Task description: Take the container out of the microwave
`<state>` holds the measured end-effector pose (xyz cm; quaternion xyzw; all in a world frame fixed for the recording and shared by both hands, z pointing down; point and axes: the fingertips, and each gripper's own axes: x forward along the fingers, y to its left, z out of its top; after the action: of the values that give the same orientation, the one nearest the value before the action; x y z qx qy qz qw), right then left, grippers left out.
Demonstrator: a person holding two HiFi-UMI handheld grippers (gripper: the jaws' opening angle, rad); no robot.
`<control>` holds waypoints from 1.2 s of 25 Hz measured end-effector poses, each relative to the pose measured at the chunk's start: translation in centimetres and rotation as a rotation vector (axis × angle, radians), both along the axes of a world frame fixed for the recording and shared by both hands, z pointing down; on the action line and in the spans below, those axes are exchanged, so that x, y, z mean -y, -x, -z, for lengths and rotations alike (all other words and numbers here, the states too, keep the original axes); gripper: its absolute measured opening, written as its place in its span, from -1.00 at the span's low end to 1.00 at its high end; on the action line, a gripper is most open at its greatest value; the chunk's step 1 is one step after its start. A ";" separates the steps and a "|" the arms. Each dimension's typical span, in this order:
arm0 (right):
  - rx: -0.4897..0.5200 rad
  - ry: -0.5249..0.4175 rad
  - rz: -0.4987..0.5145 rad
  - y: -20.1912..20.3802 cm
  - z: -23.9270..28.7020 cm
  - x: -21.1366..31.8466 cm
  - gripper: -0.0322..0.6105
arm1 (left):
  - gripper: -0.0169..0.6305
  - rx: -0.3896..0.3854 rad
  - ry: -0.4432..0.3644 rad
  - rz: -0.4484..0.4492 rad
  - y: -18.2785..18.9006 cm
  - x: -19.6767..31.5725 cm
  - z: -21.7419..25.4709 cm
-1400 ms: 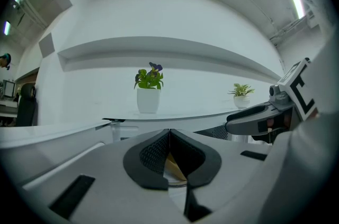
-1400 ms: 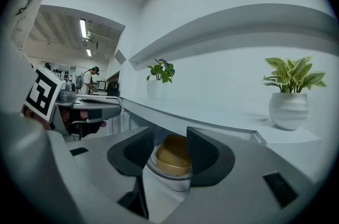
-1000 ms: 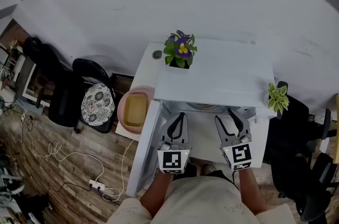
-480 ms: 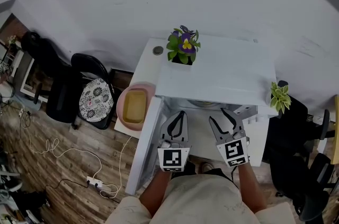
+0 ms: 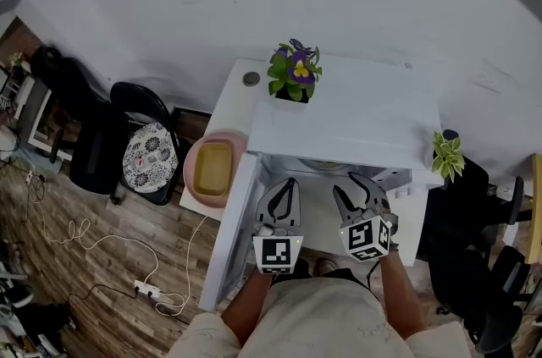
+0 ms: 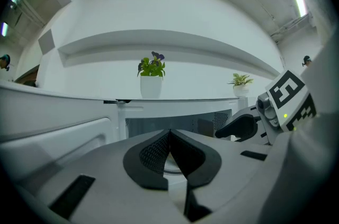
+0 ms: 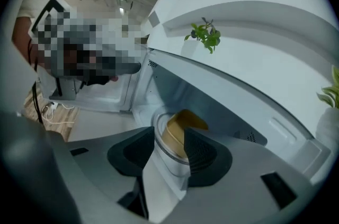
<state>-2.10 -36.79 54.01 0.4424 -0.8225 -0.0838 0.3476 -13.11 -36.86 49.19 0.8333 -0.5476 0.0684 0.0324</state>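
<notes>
Right gripper view: the right gripper (image 7: 169, 137) is holding empty jaws apart, apparently lining up on the yellow container (image 7: 179, 130) sitting inside the open microwave (image 7: 165, 88), while the left gripper (image 6: 170, 135) is idling, jaws together, empty.

A yellow container (image 7: 181, 130) sits on the glass turntable (image 7: 165, 152) inside the open white microwave (image 5: 356, 115).

We see the white microwave top (image 5: 356, 115) and three things standing on it.
Beyond the left gripper (image 5: 284, 184) stands a purple-flowered pot plant (image 5: 293, 77), with a small round dark thing (image 5: 251, 79) to its left. Beyond the right gripper (image 5: 347, 185), at the top's right edge, sits a small green plant (image 5: 446, 155). Inside, ahead of that gripper, a glass turntable (image 7: 160, 150) bears the yellow container (image 7: 183, 130).
</notes>
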 end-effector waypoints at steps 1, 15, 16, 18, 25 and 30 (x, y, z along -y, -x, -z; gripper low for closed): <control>-0.029 -0.001 0.008 0.0 -0.3 0.0 -0.31 | -0.92 0.001 -0.006 -0.001 0.0 0.1 0.1; -0.343 0.000 0.070 -0.2 -3.3 1.6 -0.31 | -0.92 0.020 -0.018 -0.006 0.2 0.3 -0.9; -0.362 0.002 0.073 -0.2 -3.5 1.7 -0.31 | -0.92 0.022 -0.017 -0.007 0.2 0.3 -0.9; -0.397 0.005 0.081 -0.2 -3.7 2.0 -0.31 | -0.92 0.025 -0.002 -0.009 0.2 0.4 -0.9; -0.514 0.030 0.121 0.4 -5.0 2.8 -0.32 | -0.92 0.021 -0.024 -0.011 0.3 0.6 -0.7; -0.579 0.058 0.120 0.5 -5.9 3.4 -0.32 | -0.92 0.012 -0.014 -0.002 0.9 0.5 -1.1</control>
<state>-2.57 -40.18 59.92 0.3403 -0.7159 -0.2033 0.5747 -13.99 -37.37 50.33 0.8336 -0.5475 0.0697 0.0232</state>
